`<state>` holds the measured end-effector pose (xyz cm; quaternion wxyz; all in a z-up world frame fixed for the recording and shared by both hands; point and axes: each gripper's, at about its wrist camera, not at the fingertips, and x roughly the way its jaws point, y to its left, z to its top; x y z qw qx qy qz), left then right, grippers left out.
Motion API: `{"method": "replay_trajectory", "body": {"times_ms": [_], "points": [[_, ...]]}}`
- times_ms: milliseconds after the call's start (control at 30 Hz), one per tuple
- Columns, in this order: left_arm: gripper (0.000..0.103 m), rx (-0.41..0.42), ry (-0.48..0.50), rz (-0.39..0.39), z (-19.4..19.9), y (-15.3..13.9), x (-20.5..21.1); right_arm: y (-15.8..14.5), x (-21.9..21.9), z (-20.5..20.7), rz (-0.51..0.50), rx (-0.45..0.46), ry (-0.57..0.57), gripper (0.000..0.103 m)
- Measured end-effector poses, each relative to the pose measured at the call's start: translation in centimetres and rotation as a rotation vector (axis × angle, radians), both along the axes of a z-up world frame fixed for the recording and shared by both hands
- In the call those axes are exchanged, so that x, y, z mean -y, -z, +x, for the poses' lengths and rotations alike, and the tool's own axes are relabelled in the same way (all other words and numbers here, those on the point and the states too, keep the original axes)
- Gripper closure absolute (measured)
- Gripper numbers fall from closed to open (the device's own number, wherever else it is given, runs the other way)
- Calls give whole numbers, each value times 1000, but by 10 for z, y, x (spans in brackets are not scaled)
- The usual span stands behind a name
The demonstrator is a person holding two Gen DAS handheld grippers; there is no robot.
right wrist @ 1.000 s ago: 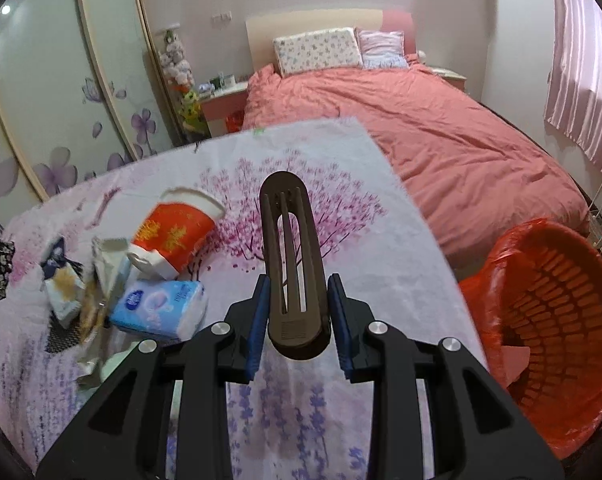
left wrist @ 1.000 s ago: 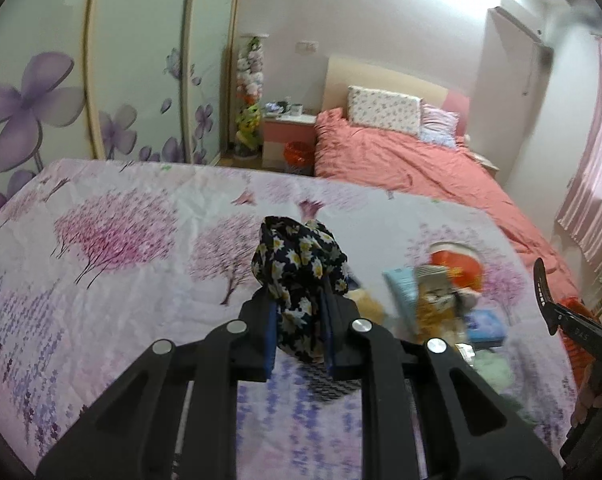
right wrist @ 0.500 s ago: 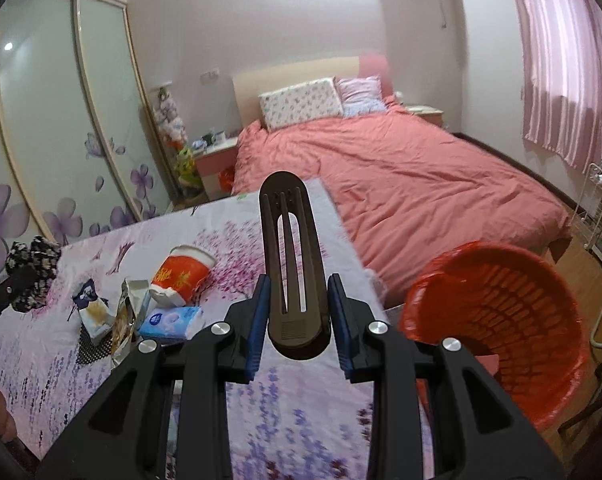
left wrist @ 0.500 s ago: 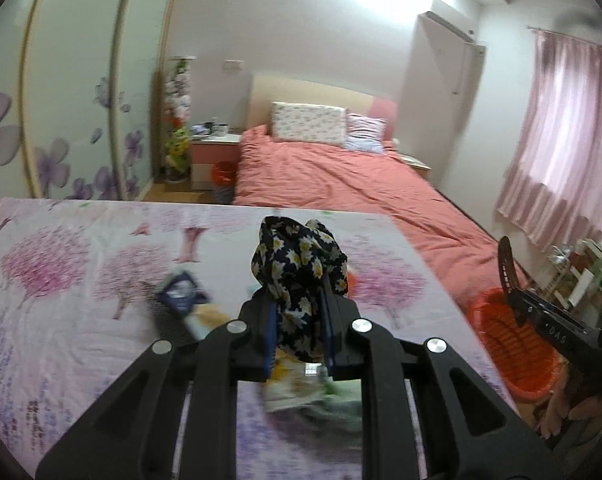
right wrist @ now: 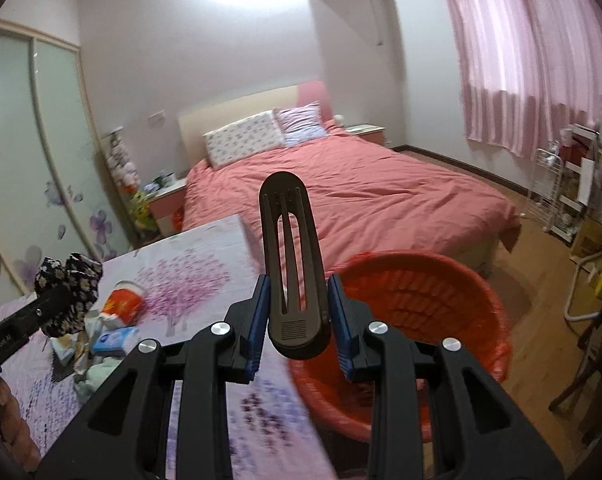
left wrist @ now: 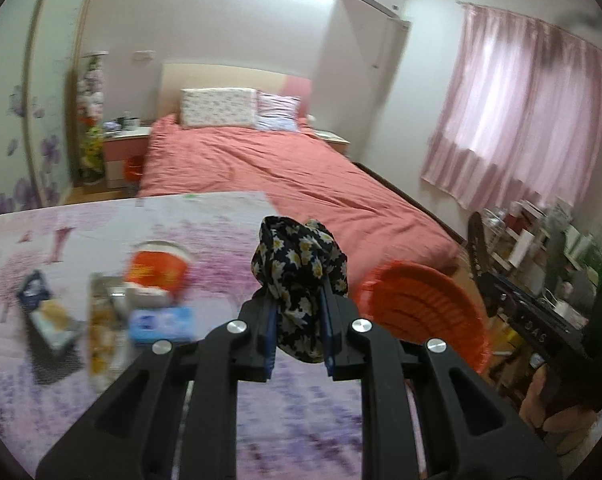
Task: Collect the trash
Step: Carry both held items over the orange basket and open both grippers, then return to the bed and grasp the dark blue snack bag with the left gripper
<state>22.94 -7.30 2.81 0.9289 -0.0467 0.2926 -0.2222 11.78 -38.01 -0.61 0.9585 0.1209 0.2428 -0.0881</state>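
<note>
My left gripper (left wrist: 297,320) is shut on a black scrunchie with a daisy print (left wrist: 299,268), held above the floral cloth. In the right wrist view that scrunchie (right wrist: 67,294) shows at the far left. My right gripper (right wrist: 299,320) is shut on a dark brown slotted hair clip (right wrist: 291,256) that stands upright between the blue pads. An orange plastic basket (right wrist: 421,304) lined with a red bag sits on the floor just beyond and right of the cloth's edge; in the left wrist view the basket (left wrist: 425,312) lies right of the scrunchie.
Litter lies on the floral cloth (left wrist: 205,232): a red paper cup (left wrist: 157,272), a blue tissue pack (left wrist: 161,324), snack wrappers (left wrist: 45,312). A bed with a salmon cover (right wrist: 361,200) stands behind. Racks and clutter (right wrist: 573,196) line the right wall under pink curtains.
Both grippers swung to the right, off the litter and toward the orange basket, which now fills more of each view. The scrunchie and the hair clip stayed gripped throughout.
</note>
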Motion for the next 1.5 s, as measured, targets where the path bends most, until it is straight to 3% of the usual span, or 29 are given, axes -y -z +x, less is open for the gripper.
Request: {"method": "replay_trajectory", "body": {"times_ms": [267, 533, 667, 733, 767, 833, 900, 1167, 1500], "points": [[85, -14, 159, 16, 2, 14, 87, 15, 40, 1, 45, -3, 73, 73], [83, -59, 249, 39, 20, 39, 150, 33, 75, 7, 117, -9, 115, 73], [75, -98, 269, 65, 30, 55, 172, 43, 84, 12, 146, -28, 114, 73], [65, -116, 269, 86, 35, 65, 180, 48, 87, 14, 167, -45, 107, 72], [63, -120, 265, 93, 37, 68, 180, 50, 89, 15, 171, -50, 110, 71], [54, -132, 249, 109, 42, 76, 180, 53, 88, 13, 166, -59, 121, 58], [50, -135, 224, 124, 46, 80, 173, 53, 89, 11, 160, -62, 131, 54], [44, -130, 146, 171, 47, 82, 137, 44, 80, 10, 121, -84, 132, 54], [41, -138, 4, 172, 43, 77, 54, 29, 38, 19, 36, -92, 44, 52]]}}
